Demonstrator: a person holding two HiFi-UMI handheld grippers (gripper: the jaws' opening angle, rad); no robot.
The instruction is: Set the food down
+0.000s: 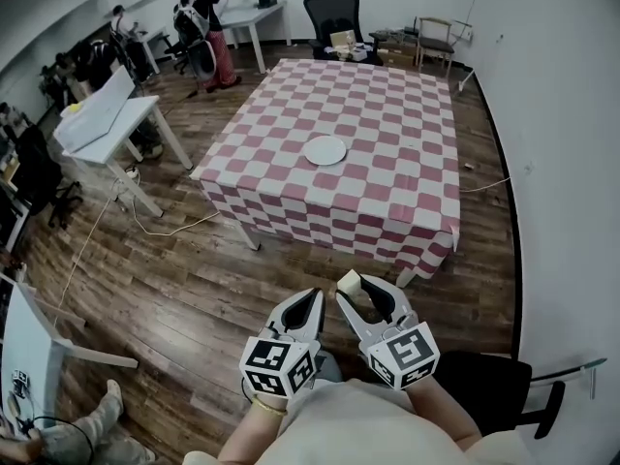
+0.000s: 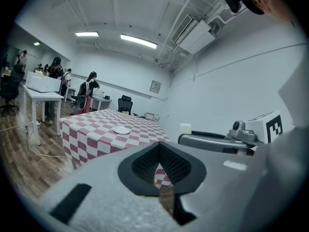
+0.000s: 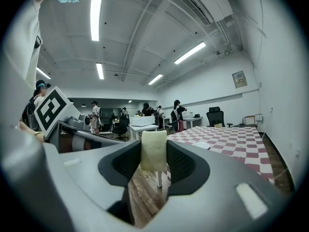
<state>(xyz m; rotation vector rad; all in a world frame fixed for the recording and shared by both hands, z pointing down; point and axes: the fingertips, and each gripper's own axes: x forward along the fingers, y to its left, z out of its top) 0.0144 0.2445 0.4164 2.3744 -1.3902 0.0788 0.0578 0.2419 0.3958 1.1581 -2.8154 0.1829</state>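
Observation:
A pale yellowish piece of food (image 3: 153,151) is pinched upright between the jaws of my right gripper (image 3: 153,154). In the head view the food (image 1: 349,282) shows at that gripper's (image 1: 356,289) tip, low over the wooden floor. My left gripper (image 1: 310,301) hangs beside it with its jaws together and nothing between them, which the left gripper view (image 2: 159,151) also shows. Well ahead stands a table with a red-and-white checked cloth (image 1: 387,114), and a white plate (image 1: 325,150) (image 2: 121,130) lies near its middle.
White desks (image 1: 107,119) stand at the left, with a cable on the floor beneath them. A black office chair (image 1: 334,13) and people (image 1: 203,27) are beyond the table. A dark chair (image 1: 504,390) is close at my right. Someone's leg (image 1: 87,424) shows at the bottom left.

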